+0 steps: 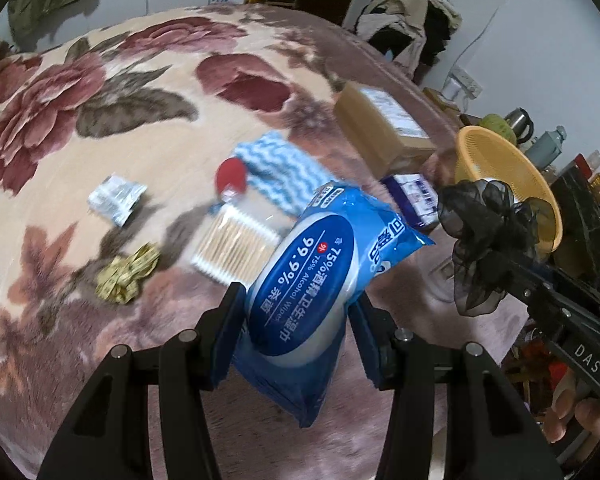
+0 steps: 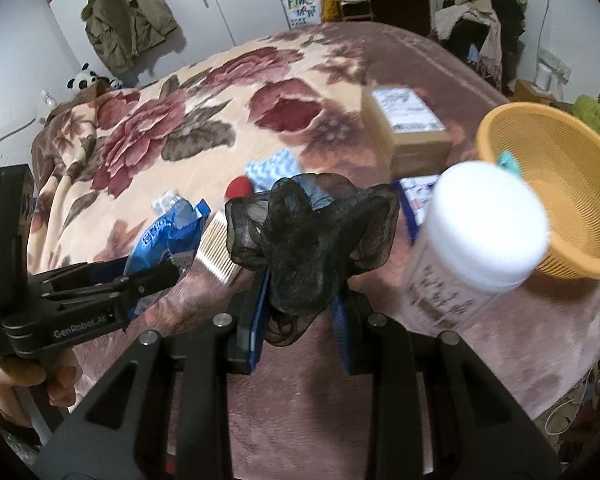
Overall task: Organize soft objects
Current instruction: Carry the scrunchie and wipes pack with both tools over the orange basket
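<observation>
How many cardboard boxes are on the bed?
1: the cardboard box sits on the blanket's far right side, beside the orange basket. Others may be hidden.

My left gripper (image 1: 296, 312) clamps something between its pads, tilted downward; my right gripper (image 2: 300, 280) pinches likewise, angled down.

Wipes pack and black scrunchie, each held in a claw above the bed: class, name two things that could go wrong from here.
1. The left claw pinches only the lower part of the wipes pack; most of it sticks out tilted, so it may slip or swing.
2. The scrunchie in the right claw is floppy, and the white-lidded jar stands close before the orange basket; a careless pass might knock it.
</observation>
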The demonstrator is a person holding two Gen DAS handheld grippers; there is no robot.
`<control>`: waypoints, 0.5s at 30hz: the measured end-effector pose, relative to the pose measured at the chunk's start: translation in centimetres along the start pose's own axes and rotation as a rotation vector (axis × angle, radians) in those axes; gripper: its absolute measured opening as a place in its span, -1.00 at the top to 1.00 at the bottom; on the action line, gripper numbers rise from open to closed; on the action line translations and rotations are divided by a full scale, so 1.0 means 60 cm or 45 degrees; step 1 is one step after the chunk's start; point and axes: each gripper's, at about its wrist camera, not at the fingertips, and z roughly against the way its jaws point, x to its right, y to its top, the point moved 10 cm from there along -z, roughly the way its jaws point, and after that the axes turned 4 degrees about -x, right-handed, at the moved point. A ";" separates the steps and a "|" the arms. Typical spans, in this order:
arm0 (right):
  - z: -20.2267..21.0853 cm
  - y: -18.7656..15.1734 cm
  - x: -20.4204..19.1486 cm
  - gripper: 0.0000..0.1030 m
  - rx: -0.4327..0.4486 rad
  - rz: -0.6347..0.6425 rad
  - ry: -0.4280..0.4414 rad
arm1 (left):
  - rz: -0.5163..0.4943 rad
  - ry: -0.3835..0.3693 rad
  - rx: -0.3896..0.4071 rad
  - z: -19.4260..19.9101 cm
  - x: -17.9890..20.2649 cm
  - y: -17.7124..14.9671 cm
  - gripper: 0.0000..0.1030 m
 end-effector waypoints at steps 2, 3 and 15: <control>0.011 0.009 0.015 0.43 0.015 -0.006 -0.014 | -0.017 -0.011 0.011 0.003 0.020 0.012 -0.03; 0.017 0.014 0.023 0.43 0.023 -0.009 -0.022 | -0.025 -0.015 0.017 0.004 0.030 0.019 -0.03; 0.059 0.050 0.107 0.43 0.080 -0.055 -0.086 | -0.118 -0.096 0.054 0.018 0.158 0.087 -0.03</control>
